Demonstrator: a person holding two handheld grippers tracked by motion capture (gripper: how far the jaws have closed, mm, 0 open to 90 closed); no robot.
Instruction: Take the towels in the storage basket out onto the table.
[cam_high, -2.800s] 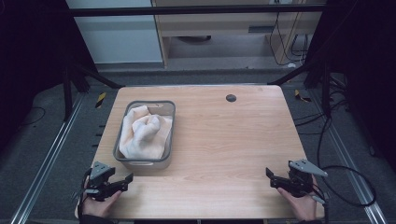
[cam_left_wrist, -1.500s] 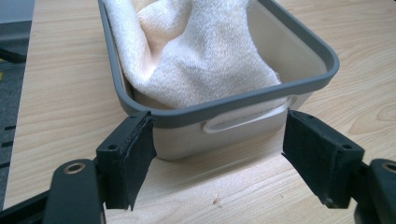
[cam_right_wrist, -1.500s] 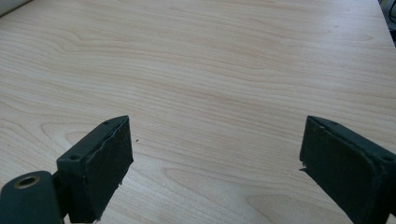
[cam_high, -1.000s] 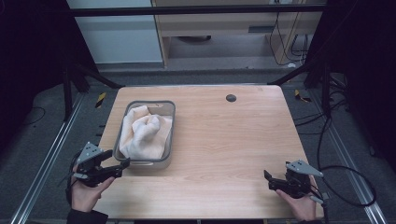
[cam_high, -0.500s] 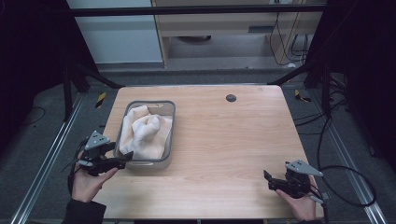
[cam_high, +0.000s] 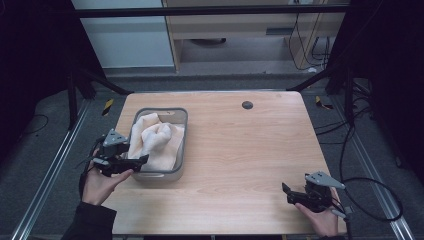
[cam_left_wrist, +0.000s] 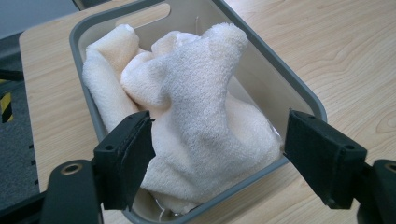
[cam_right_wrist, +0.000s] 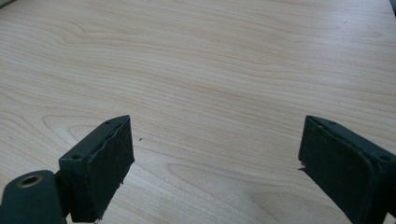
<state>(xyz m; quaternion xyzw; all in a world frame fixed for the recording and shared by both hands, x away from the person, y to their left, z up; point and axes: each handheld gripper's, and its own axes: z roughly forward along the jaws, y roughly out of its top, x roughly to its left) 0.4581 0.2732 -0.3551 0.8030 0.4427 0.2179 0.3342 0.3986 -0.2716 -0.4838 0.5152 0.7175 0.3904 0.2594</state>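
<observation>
Left gripper (cam_high: 141, 160), jaws spread, poised at the bin's (cam_high: 184, 131) near rim, apparently to take the towel (cam_left_wrist: 196, 116) bunched inside. Right gripper (cam_high: 286, 194), released, rests on bare table (cam_high: 240, 150).

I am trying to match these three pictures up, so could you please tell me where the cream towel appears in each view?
High view: the cream towel lies in the grey bin, left of the table's middle.
Left gripper view: the towel sits centre frame, heaped in the bin, between the hand-held gripper's open jaws.
Right gripper view: bare wooden tabletop; no towel here.
Shared landmark: the light wood-grain tabletop.
</observation>
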